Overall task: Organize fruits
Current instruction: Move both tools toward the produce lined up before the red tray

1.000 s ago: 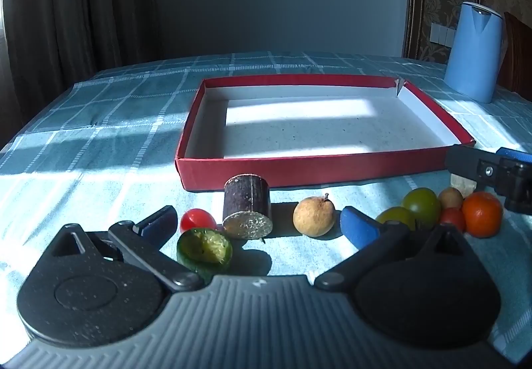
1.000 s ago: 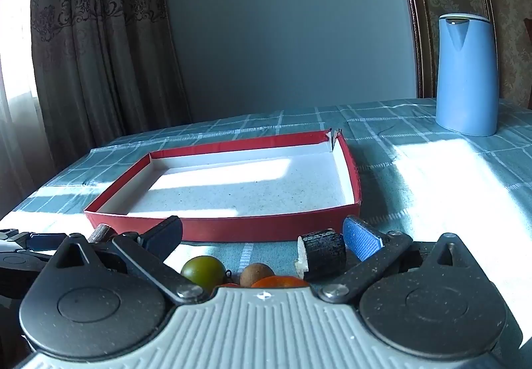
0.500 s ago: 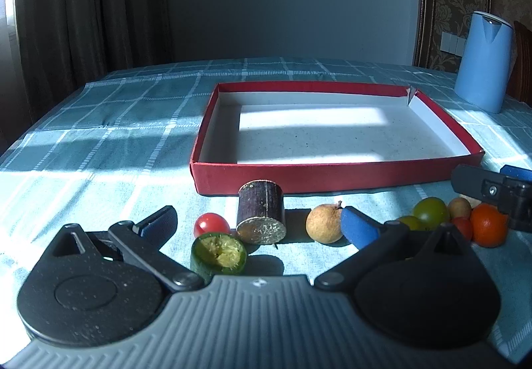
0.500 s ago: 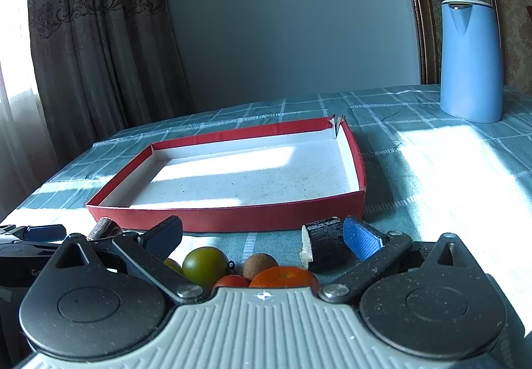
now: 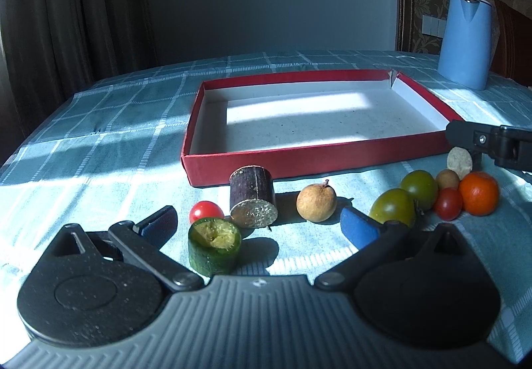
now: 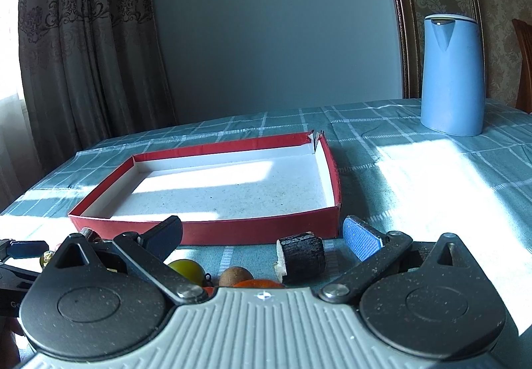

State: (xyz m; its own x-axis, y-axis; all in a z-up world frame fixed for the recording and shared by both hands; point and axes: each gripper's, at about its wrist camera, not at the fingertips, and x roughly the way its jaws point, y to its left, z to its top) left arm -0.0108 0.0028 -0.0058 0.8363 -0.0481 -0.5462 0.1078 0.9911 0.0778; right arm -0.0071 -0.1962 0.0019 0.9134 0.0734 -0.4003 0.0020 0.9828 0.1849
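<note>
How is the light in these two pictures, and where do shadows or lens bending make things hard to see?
Left wrist view: hard sunlight from the left, the cucumber piece throws a dark shadow rightwards; the curtain is nearly black. Right wrist view: the tablecloth glares white, and the kettle and the wall frame beside it lean from fisheye bending.

A table covered in a teal checked tablecloth (image 5: 99, 122) carries a shallow red cardboard tray with a white inside (image 5: 196, 116), a tall light-blue plastic kettle (image 5: 464, 39) well behind it, and a row of fruit pieces before the tray's near wall: a green cut cylinder (image 5: 214, 249), a small red tomato (image 5: 206, 210), a dark purple cane stub (image 5: 254, 199), a tan round fruit (image 5: 316, 204), 2 green tomatoes (image 5: 405, 199) and an orange mandarin (image 5: 478, 192).
</note>
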